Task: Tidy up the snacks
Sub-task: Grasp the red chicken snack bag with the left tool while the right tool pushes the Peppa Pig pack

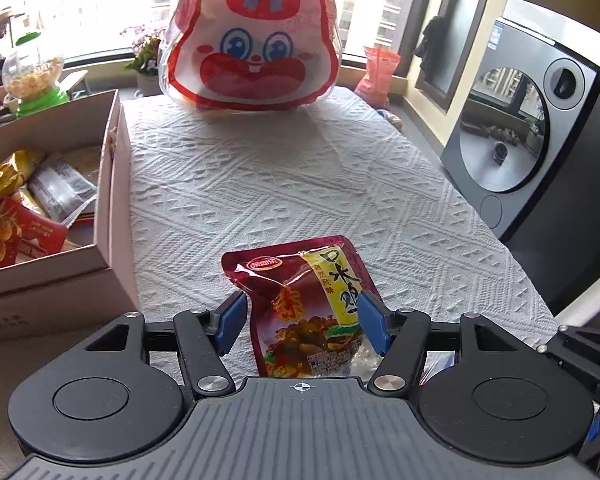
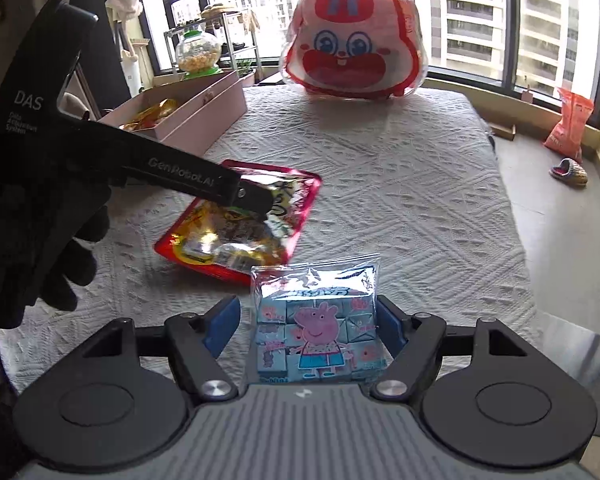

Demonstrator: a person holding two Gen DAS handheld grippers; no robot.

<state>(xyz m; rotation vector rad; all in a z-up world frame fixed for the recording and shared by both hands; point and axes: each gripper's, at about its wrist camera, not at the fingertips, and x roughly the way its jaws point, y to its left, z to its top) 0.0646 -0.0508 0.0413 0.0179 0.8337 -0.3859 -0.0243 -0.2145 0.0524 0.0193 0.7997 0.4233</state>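
**Two claws, two snack bags**

My left claw (image 1: 300,322) is spread wide around the red snack pouch (image 1: 306,304), not squeezing. My right claw (image 2: 306,326) gapes around the pig candy bag (image 2: 318,328). Both lie on the white tablecloth (image 1: 300,184). The cardboard box (image 1: 112,216) sits left.

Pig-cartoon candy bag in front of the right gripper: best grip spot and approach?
Grip the pig-cartoon candy bag across its two side edges at mid-height, coming from its near edge at a downward slant, as the right gripper already points. It lies flat on the white tablecloth, stuffed with boxy candies, so the middle is firm. Avoid the thin sealed top flap; it would likely crumple.
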